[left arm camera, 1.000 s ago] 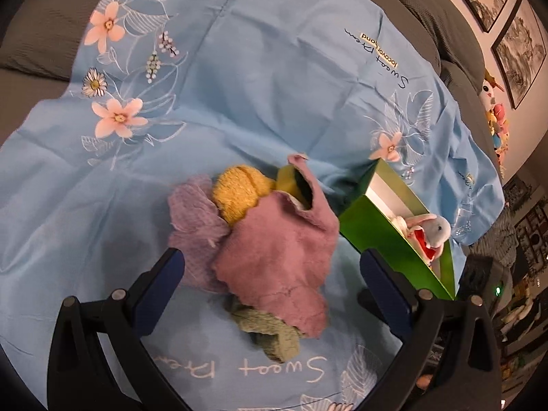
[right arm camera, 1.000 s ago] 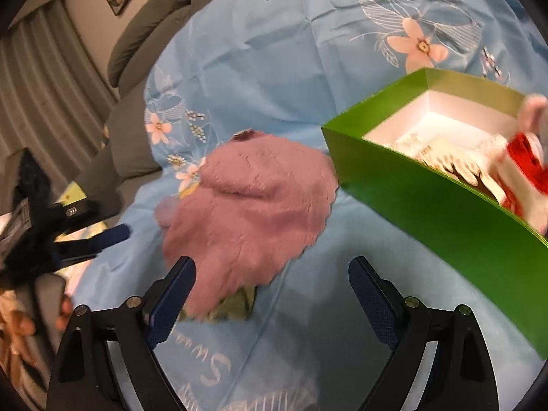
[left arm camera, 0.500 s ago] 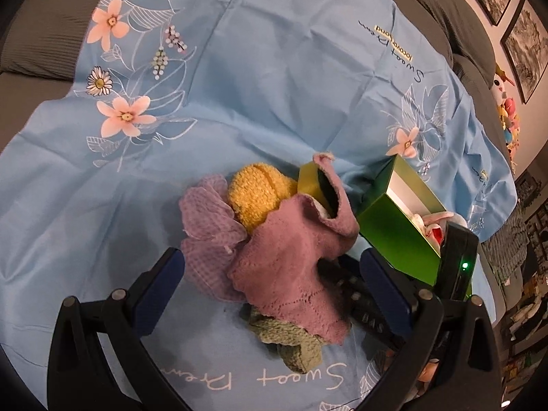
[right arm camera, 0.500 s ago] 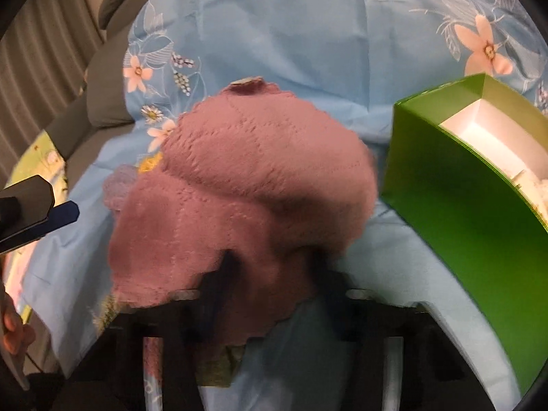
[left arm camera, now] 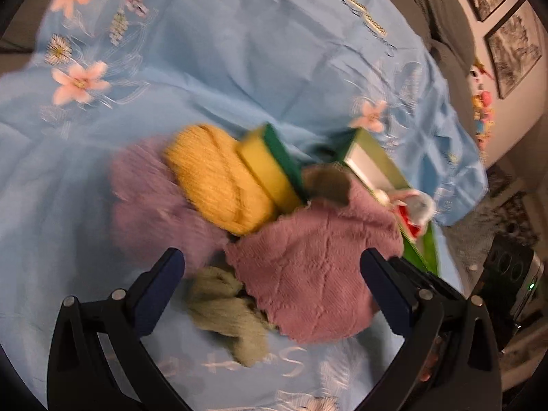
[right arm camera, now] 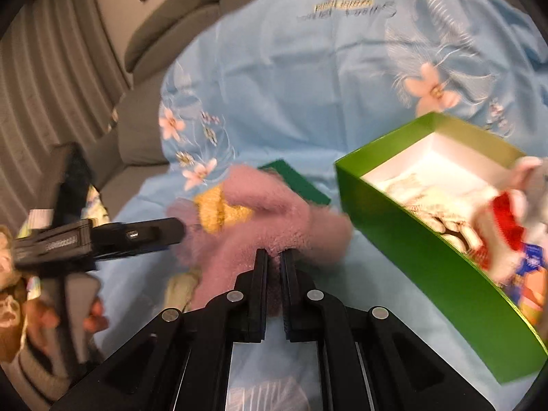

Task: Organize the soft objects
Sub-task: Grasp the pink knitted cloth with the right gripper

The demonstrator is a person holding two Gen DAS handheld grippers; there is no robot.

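Note:
My right gripper [right arm camera: 273,257] is shut on the pink knitted cloth [right arm camera: 274,219] and holds its edge; the cloth shows in the left wrist view [left arm camera: 308,267] too, lifted off the pile. Beside it lie a yellow knitted cloth [left arm camera: 215,185], a lilac cloth [left arm camera: 144,191], a yellow-green sponge [left arm camera: 270,167] and an olive cloth [left arm camera: 226,311]. My left gripper [left arm camera: 270,281] is open over the pile, holding nothing. The green box [right arm camera: 428,239] stands to the right and holds a plush toy [right arm camera: 507,219] and pale cloths.
Everything lies on a light blue flowered sheet [left arm camera: 239,51] over a grey sofa [right arm camera: 171,34]. Framed pictures [left arm camera: 510,44] hang on the wall. Small toys [left arm camera: 479,102] stand beyond the sheet's right edge.
My right gripper has shut on the pink cloth and pulled it up and toward the box, uncovering the sponge and yellow cloth. My left gripper stayed open and moved closer.

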